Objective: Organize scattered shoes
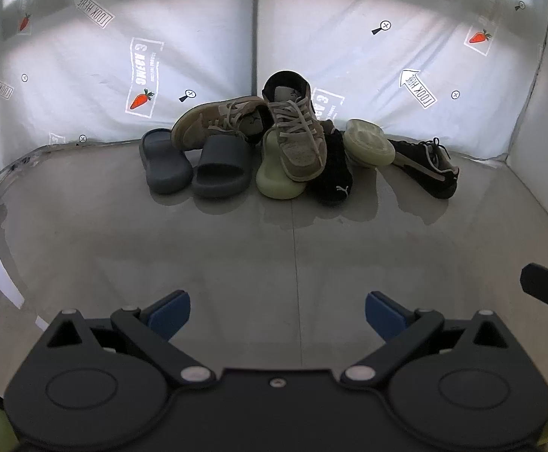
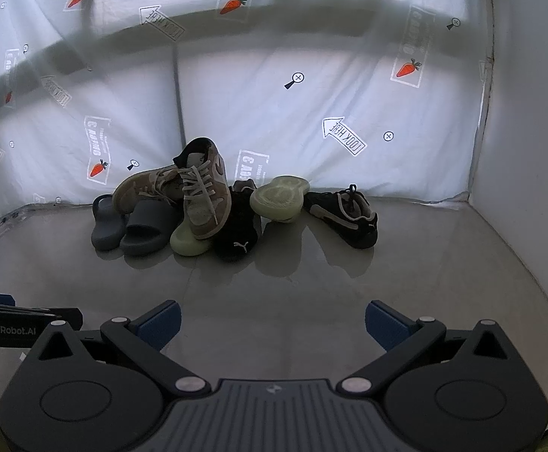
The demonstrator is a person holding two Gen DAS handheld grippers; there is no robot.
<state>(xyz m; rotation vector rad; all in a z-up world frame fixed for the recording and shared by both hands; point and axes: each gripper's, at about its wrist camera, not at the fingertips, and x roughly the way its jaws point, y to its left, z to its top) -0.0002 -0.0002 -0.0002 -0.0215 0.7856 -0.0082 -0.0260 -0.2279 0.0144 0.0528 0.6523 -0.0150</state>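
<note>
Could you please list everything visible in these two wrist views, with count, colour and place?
grey slides: two, dark grey, left end of the pile, side by side.
tan sneakers: two, tan, lying on top of the pile's middle.
green shoes: two, pale green; one under a tan sneaker, one tipped up showing its sole.
black sneakers: two, black; one in the pile, one apart at the right.
floor: one, grey, glossy.
backdrop sheet: one, white, printed with carrots, behind the shoes.
left gripper: black with blue pads, open, empty.
right gripper: same colours, open, empty.
</note>
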